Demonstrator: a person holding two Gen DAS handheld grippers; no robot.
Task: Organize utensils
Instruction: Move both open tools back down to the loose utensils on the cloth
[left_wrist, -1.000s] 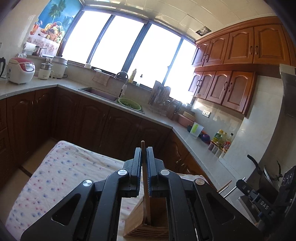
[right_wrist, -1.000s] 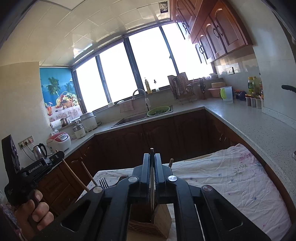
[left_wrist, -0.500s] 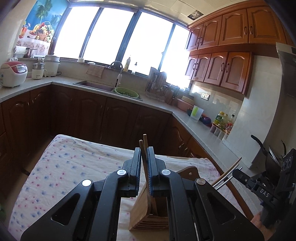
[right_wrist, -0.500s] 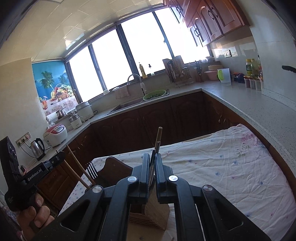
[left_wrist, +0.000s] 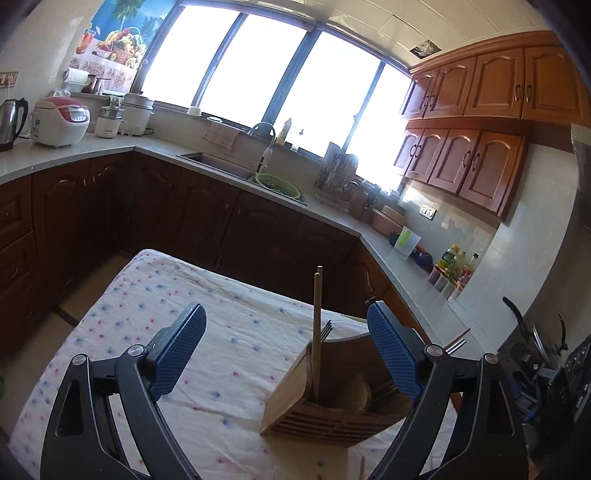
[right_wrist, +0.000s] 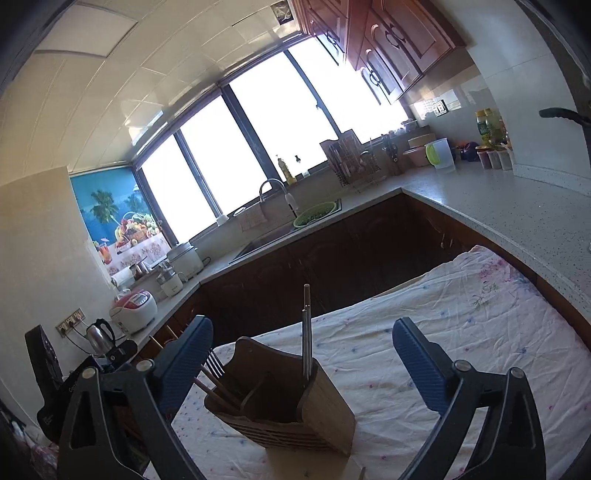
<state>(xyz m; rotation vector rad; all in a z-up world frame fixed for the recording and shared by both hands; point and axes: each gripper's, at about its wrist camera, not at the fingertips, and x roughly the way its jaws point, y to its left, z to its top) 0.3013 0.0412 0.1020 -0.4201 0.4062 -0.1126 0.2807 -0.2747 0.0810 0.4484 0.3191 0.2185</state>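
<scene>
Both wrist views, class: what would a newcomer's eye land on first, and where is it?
First, the wooden utensil holder on the flowered tablecloth, chopsticks standing upright in it and a fork poking up at one side. Next, the left gripper and right gripper, both open, blue pads flanking the holder. Behind, bright windows glare above the sink.

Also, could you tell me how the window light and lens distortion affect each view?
Left wrist view: the windows are blown out white, cabinets bow at the edge. Right wrist view: same glare, countertop curves, yet the utensil holder stays clear.
</scene>
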